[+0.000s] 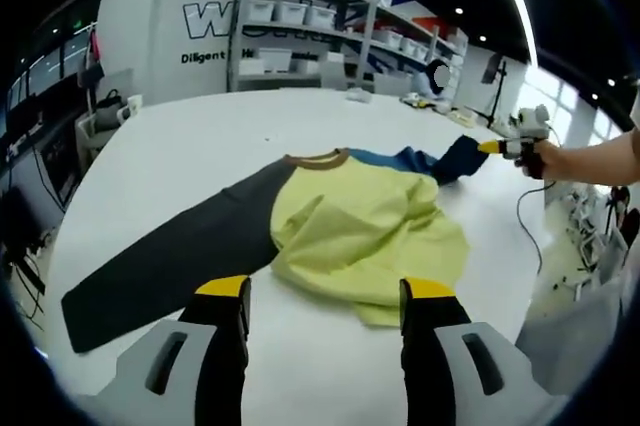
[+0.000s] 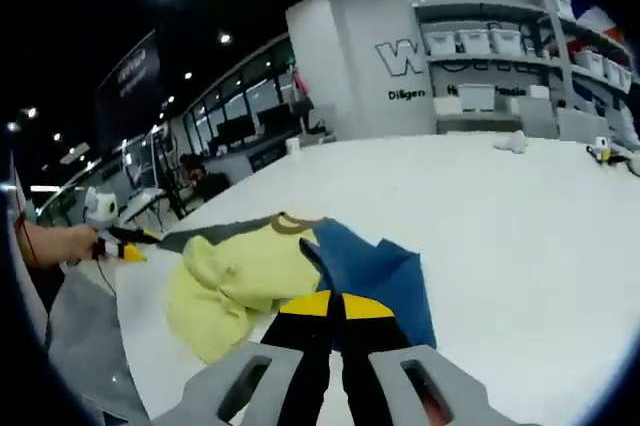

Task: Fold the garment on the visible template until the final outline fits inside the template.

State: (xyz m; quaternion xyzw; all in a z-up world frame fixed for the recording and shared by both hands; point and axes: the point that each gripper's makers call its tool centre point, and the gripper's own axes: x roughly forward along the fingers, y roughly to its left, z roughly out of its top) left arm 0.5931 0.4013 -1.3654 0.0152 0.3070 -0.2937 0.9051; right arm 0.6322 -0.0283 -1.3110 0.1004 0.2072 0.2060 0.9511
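- Garment, a yellow-bodied long-sleeved shirt [image 1: 360, 231], lies crumpled on our white table [image 1: 200, 136], its dark grey sleeve [image 1: 170, 261] still spread out.
- Left gripper [image 1: 325, 296] hovers released before its hem.
- Right gripper [image 2: 335, 304], clenched, grasps the blue sleeve [image 2: 375, 271].
- Folding barely begun, we judge.

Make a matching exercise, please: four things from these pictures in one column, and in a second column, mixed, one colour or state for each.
Things:
1. long sleeve
2. collar
3. left gripper
4. right gripper

Colours or states:
A. brown
B. jaws apart, holding nothing
C. dark grey, stretched flat on the table
D. jaws together on the blue sleeve

Pairs: 1-C, 2-A, 3-B, 4-D
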